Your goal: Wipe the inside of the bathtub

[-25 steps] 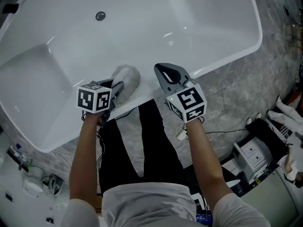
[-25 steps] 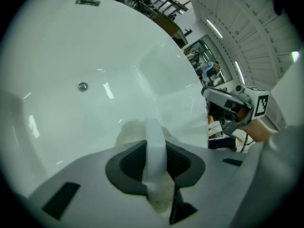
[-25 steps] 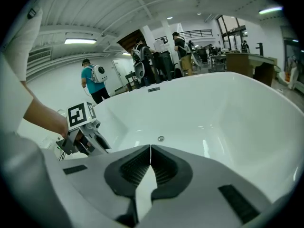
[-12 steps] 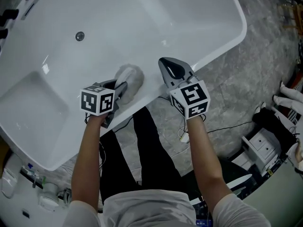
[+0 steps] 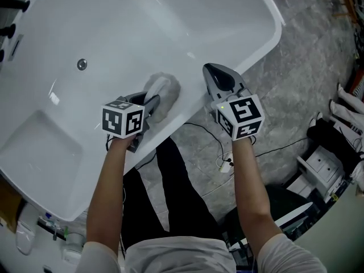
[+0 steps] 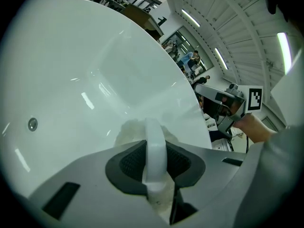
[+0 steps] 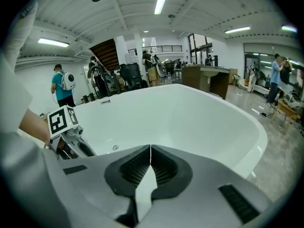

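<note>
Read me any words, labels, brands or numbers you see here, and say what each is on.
None can be read.
Cube on the left gripper: black-and-white square pattern, no letters.
Cube on the right gripper: the same.
Bathtub, wiping pad: no brand or label shows.
Small items on the floor: too small to read.

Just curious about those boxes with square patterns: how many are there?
2. One black-and-white patterned cube sits on the left gripper, which grips a white fluffy pad; the other on the right gripper.
</note>
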Available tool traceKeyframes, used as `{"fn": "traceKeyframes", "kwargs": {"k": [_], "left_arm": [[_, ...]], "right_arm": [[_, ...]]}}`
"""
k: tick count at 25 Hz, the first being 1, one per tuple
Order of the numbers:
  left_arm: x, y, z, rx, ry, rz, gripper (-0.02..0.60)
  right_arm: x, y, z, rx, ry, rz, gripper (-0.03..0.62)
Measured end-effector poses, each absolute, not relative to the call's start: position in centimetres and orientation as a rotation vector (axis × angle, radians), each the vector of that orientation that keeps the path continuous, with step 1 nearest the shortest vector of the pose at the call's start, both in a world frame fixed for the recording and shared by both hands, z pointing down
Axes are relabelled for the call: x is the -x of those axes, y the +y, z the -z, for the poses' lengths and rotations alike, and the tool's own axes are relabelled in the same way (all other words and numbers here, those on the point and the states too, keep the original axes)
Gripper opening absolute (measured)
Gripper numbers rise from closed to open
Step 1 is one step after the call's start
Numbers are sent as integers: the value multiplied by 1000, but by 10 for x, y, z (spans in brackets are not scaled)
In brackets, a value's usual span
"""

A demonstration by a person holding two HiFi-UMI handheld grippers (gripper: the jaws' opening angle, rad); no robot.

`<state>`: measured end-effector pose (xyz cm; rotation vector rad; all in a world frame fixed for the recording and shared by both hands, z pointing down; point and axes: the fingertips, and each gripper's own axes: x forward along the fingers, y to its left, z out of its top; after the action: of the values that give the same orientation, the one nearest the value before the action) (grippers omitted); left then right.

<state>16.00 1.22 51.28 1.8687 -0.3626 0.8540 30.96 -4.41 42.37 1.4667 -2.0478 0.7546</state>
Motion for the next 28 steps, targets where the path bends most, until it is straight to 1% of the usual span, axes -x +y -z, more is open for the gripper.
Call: {"fn": "traceKeyframes", "kwargs": {"k": [10,16,28], "left_arm": [[-237,-19,-511,-1982,-279,-852,100],[-269,-30,-505,-1999,-227,-830,100],[-324,-52,-493,-2020,-165,-757,101]], "right_arm": [[-359,-66,-426,-1541,-2015,-707,21],[-389,-67,-421,-1585,-1990,-682,21],[-426,-70,-420,-1684,-1960,-669,21]]}}
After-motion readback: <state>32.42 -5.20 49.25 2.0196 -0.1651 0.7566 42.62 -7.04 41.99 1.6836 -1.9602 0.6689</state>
